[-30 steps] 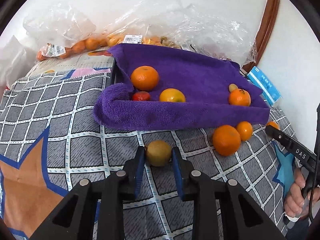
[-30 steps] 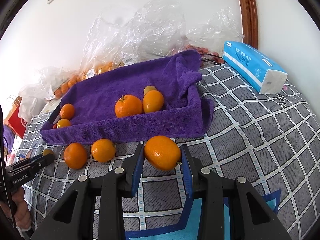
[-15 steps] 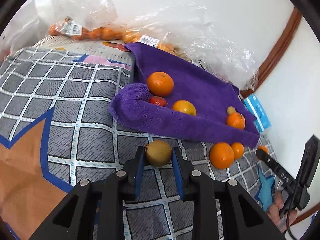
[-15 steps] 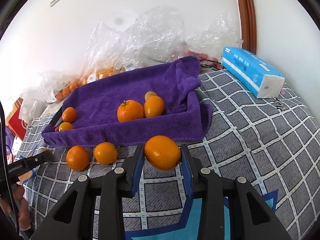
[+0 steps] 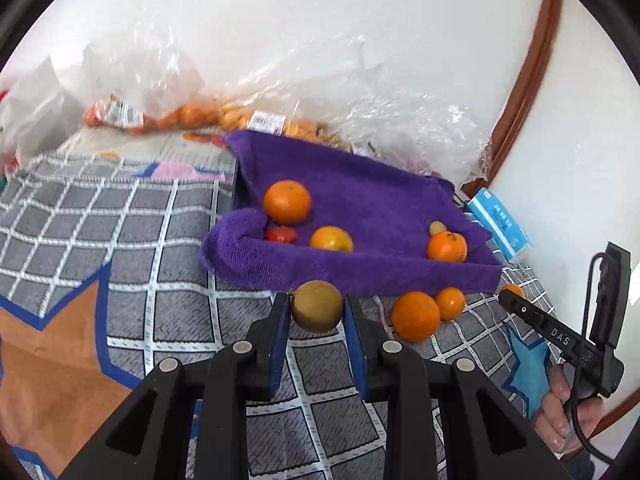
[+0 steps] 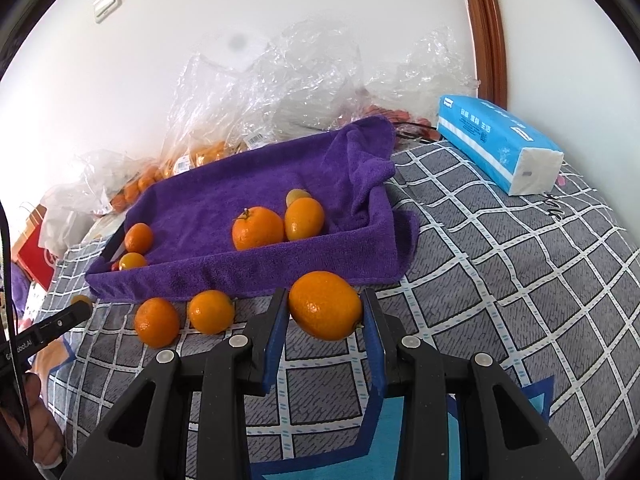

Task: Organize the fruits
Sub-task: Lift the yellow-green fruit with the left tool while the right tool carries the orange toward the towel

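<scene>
My left gripper (image 5: 317, 307) is shut on a brown-green kiwi (image 5: 317, 306), held in front of the near wall of the purple towel-lined tray (image 5: 360, 276). My right gripper (image 6: 325, 308) is shut on a large orange (image 6: 325, 305), just short of the same tray (image 6: 248, 270). Inside the tray lie several oranges (image 5: 287, 201) (image 6: 257, 227), a small red fruit (image 5: 281, 234) and a small yellowish fruit (image 5: 437, 227). Two loose oranges (image 6: 156, 321) (image 6: 211, 311) rest on the checked cloth before the tray. In the left wrist view the right gripper's finger (image 5: 536, 320) shows at the right edge.
Clear plastic bags (image 5: 192, 114) holding more oranges pile up against the white wall behind the tray. A blue tissue pack (image 6: 496, 142) lies to the tray's right. The grey checked cloth (image 6: 520, 280) covers the surface. A person's hand (image 5: 560, 412) grips the right handle.
The left gripper has risen and swung with the kiwi, so the tray's front edge now sits right behind the fruit. The right gripper and its orange have stayed put.
</scene>
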Action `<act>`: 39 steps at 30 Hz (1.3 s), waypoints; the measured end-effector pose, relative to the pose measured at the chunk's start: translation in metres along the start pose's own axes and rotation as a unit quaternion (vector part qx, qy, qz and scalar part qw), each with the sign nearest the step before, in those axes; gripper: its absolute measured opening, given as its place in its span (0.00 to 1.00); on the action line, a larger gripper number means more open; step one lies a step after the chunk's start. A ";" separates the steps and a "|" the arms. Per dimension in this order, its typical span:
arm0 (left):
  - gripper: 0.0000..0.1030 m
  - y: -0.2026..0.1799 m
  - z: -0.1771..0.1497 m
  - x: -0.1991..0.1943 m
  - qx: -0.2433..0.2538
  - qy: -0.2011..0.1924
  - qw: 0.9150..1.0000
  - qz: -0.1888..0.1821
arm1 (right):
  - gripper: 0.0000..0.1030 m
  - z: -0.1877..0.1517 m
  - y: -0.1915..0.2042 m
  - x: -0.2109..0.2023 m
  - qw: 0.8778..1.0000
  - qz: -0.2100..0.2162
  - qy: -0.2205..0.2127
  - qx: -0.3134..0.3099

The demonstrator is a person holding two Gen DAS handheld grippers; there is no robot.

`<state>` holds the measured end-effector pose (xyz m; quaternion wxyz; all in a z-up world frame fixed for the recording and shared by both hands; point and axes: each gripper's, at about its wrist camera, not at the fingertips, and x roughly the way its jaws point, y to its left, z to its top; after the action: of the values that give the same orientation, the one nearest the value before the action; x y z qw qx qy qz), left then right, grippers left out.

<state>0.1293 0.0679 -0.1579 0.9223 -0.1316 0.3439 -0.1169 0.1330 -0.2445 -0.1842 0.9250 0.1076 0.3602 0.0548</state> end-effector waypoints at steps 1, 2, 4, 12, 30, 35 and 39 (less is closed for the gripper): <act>0.25 -0.002 0.000 -0.002 0.006 -0.007 1.000 0.001 | 0.35 0.000 0.000 0.000 1.000 -0.001 0.000 0.001; 0.25 -0.004 0.001 -0.004 0.010 -0.013 1.000 0.000 | 0.35 0.000 -0.001 0.000 1.000 -0.003 0.000 0.002; 0.25 -0.007 0.001 -0.010 0.019 -0.029 0.999 0.000 | 0.35 0.001 -0.001 0.000 1.000 -0.006 -0.002 0.004; 0.25 -0.007 0.004 -0.018 0.017 -0.046 0.999 -0.015 | 0.35 -0.005 0.009 -0.004 0.999 -0.029 0.005 -0.022; 0.25 0.003 0.009 -0.030 -0.014 -0.071 0.997 -0.020 | 0.35 0.005 0.019 -0.041 1.000 -0.018 -0.018 -0.004; 0.25 0.014 0.024 -0.037 -0.050 -0.061 0.997 -0.021 | 0.35 0.018 0.029 -0.040 0.999 -0.022 -0.020 -0.012; 0.25 0.017 0.048 -0.052 -0.060 -0.069 0.996 -0.020 | 0.35 0.033 0.038 -0.039 0.999 -0.026 -0.032 -0.021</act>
<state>0.1253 0.1074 -0.0973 0.9319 -0.2017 0.2828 -0.1048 0.1261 -0.2200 -0.1257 0.9393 0.0803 0.3318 0.0348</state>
